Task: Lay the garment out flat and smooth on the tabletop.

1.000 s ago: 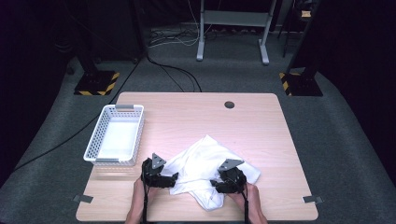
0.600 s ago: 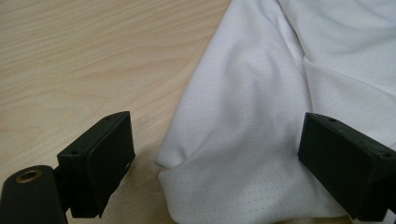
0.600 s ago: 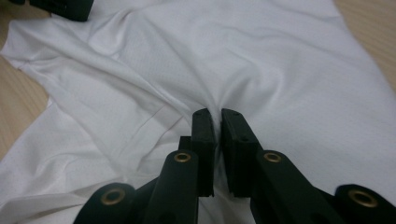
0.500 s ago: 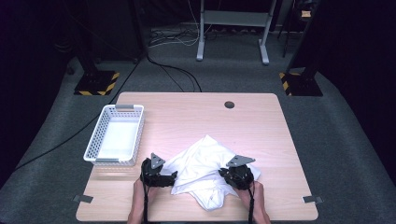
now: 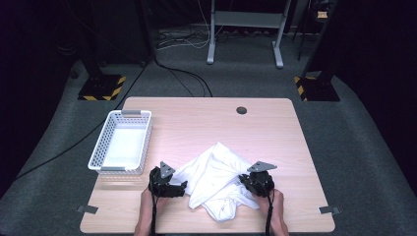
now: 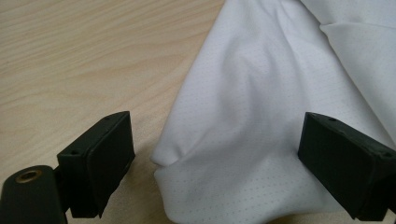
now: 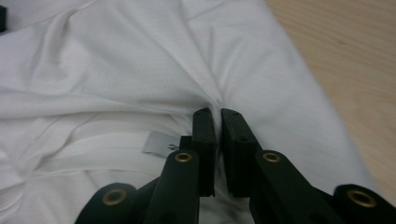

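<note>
A crumpled white shirt (image 5: pixel 216 172) lies on the wooden table (image 5: pixel 206 123) near its front edge. My left gripper (image 5: pixel 183 186) is at the shirt's left edge and is open. In the left gripper view its jaws (image 6: pixel 224 163) stand wide on either side of a fold of the white fabric (image 6: pixel 261 84), with no pad touching it. My right gripper (image 5: pixel 242 181) is at the shirt's right side. In the right gripper view its jaws (image 7: pixel 218 116) are shut, pinching a bunched fold of the shirt (image 7: pixel 116 70) beside a small white label (image 7: pixel 159 142).
A white mesh basket (image 5: pixel 101 147) stands at the table's left side, with nothing in it. A round cable hole (image 5: pixel 241 110) sits near the far edge. Bare wood lies beyond the shirt. Grey tape tabs mark the front corners.
My right gripper has shifted a little to the right and its jaws have closed on the shirt. The fabric at that side has bunched. The left gripper has stayed in place.
</note>
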The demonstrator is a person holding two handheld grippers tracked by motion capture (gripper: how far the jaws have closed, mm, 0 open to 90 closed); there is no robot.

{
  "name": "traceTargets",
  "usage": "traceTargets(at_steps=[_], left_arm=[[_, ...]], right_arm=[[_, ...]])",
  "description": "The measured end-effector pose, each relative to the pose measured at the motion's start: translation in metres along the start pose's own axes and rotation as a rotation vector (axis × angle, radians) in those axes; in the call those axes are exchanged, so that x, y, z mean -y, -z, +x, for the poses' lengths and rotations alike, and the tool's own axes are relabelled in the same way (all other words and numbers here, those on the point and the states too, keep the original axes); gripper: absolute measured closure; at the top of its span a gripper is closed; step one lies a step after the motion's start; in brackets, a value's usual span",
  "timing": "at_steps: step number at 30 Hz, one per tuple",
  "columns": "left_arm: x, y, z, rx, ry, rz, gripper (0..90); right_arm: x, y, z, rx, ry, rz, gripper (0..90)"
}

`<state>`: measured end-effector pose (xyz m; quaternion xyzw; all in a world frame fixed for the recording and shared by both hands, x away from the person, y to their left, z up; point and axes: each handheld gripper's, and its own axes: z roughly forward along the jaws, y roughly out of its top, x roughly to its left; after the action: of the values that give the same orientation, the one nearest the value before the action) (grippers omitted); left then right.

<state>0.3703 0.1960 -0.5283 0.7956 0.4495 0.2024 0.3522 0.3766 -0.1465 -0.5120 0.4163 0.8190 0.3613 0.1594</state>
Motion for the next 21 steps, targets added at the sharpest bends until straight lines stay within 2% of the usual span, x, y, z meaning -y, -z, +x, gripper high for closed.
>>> traceTargets(at_steps=[3, 4, 5, 7, 8, 9, 10, 11, 13, 14, 16, 19, 21], left_arm=[[0.0, 0.0, 0.0, 0.001, 0.001, 0.001, 10.0], [0.0, 0.0, 0.0, -0.001, 0.001, 0.0, 10.0], [0.0, 0.0, 0.0, -0.003, 0.0, 0.0, 9.9], [0.0, 0.0, 0.0, -0.003, 0.002, 0.002, 9.6], [0.0, 0.0, 0.0, -0.003, 0.003, 0.003, 9.4], [0.0, 0.0, 0.0, -0.004, 0.003, 0.003, 9.2], [0.0, 0.0, 0.0, -0.005, 0.003, 0.003, 9.1], [0.0, 0.0, 0.0, -0.005, 0.003, 0.003, 9.1], [0.0, 0.0, 0.0, -0.004, 0.005, 0.001, 9.0], [0.0, 0.0, 0.0, 0.0, 0.006, -0.003, 9.0], [0.001, 0.002, 0.001, 0.028, 0.009, -0.017, 8.4], [0.003, 0.006, 0.003, 0.053, 0.023, -0.059, 8.1], [0.003, 0.005, 0.002, 0.054, 0.02, -0.051, 8.2]], right_arm=[[-0.009, 0.01, -0.008, 0.092, -0.002, -0.041, 84.5], [-0.013, 0.014, -0.012, 0.09, -0.021, -0.066, 83.3], [-0.016, 0.016, -0.015, 0.077, -0.041, -0.075, 77.5], [-0.023, 0.011, -0.017, 0.045, -0.083, -0.021, 53.6], [-0.024, 0.009, -0.016, 0.015, -0.092, -0.026, 46.4], [-0.025, 0.008, -0.013, -0.011, -0.085, -0.035, 41.0], [-0.026, 0.005, -0.009, -0.018, -0.066, -0.03, 38.1], [-0.028, 0.0, -0.004, -0.018, -0.048, -0.013, 38.8], [-0.028, -0.014, 0.003, -0.035, -0.013, 0.043, 48.3], [-0.026, -0.021, 0.005, -0.038, -0.002, 0.065, 49.7], [-0.022, -0.022, 0.011, -0.012, 0.018, 0.031, 55.0], [-0.013, -0.017, 0.018, -0.046, 0.018, 0.003, 59.8], [-0.006, -0.013, 0.024, -0.054, 0.03, -0.013, 61.5]])
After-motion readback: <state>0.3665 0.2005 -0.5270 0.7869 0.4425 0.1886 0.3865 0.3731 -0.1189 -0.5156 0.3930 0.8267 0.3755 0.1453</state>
